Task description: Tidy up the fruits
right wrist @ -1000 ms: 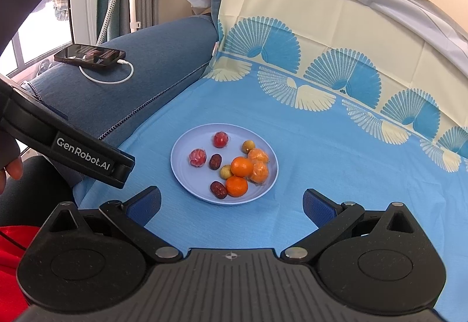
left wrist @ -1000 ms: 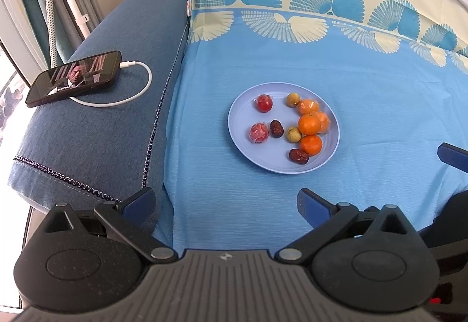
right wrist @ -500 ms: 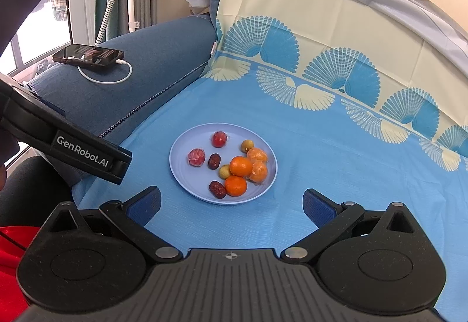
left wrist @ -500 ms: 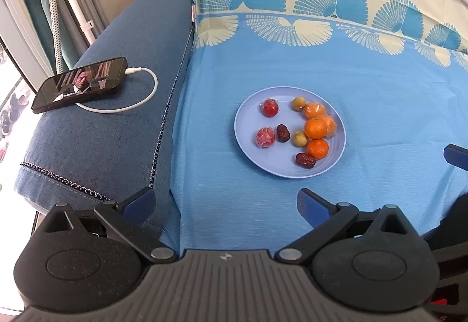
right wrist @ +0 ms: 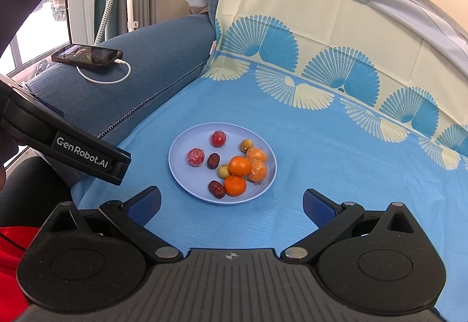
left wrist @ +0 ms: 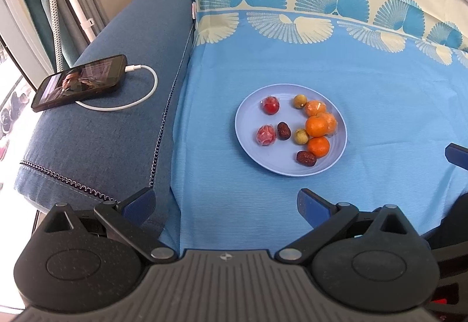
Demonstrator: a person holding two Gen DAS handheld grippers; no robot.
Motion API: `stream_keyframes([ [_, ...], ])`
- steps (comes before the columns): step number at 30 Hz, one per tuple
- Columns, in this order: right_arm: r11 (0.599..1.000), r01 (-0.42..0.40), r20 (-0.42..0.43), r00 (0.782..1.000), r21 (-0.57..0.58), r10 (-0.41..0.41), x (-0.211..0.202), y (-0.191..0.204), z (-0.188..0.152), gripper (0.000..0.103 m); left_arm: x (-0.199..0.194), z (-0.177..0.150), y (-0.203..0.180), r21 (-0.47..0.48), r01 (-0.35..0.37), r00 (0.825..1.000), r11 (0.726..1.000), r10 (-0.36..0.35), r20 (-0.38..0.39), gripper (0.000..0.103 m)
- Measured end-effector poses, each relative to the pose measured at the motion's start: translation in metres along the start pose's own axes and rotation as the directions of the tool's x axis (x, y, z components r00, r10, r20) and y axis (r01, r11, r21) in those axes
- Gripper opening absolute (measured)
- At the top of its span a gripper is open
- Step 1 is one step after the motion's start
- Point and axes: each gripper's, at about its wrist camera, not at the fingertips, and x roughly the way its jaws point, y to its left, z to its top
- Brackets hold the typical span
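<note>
Blue fan-patterned cloth (left wrist: 292,65) is covering a sofa, with a round pale-blue plate (left wrist: 257,158) of small mixed fruits (left wrist: 316,126) lying mid-frame; the left gripper (left wrist: 225,200) and right gripper (right wrist: 232,203) are hovering spread apart, empty.

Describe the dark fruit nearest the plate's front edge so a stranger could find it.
On the blue cloth sits a pale blue plate. At its near rim lies a wrinkled dark-red date, touching a bare orange. The other date lies nearer the middle, beside a wrapped pink fruit.
</note>
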Motion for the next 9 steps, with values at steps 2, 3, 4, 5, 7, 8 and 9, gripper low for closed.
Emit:
stream_keyframes([
  [2, 1.0, 0.0, 0.001, 1.0, 0.0, 0.0, 0.0002, -0.0002, -0.0002, 0.102, 0.0004, 0.0002, 0.0001, -0.003, -0.001, 1.0, 1.0, 0.001, -0.001, 0.103],
  [3, 1.0, 0.0, 0.0, 1.0, 0.0, 0.0, 0.0003, -0.0001, -0.0001, 0.102, 0.0005, 0.0003, 0.0, -0.002, 0.0, 1.0, 1.0, 0.0, -0.003, 0.103],
  [4, 1.0, 0.0, 0.0, 1.0, 0.001, 0.0, 0.0003, 0.0, -0.0001, 0.102, 0.0006, 0.0006, 0.0, -0.003, 0.003, 1.0, 1.0, -0.003, -0.005, 0.103],
  [5, 1.0, 0.0, 0.0, 1.0, 0.001, 0.0, 0.0002, -0.0001, -0.0003, 0.102, 0.0007, 0.0009, 0.0004, -0.004, 0.011, 1.0, 1.0, -0.011, -0.009, 0.103],
  [7, 1.0, 0.0, 0.0, 1.0, 0.0, 0.0, 0.0002, 0.0001, -0.0001, 0.102, 0.0014, 0.0015, 0.0007, -0.01, 0.027, 0.999, 1.0, -0.027, -0.018, 0.103],
  [8, 1.0, 0.0, 0.001, 1.0, 0.0, 0.0, 0.0003, -0.0001, -0.0006, 0.102, 0.0012, 0.0015, 0.0004, -0.012, 0.026, 0.999, 1.0, -0.026, -0.019, 0.103],
  [9, 1.0, 0.0, 0.002, 1.0, -0.001, 0.0, 0.0002, -0.0001, -0.0009, 0.102, 0.0012, 0.0018, 0.0, -0.012, 0.024, 1.0, 1.0, -0.024, -0.018, 0.103],
])
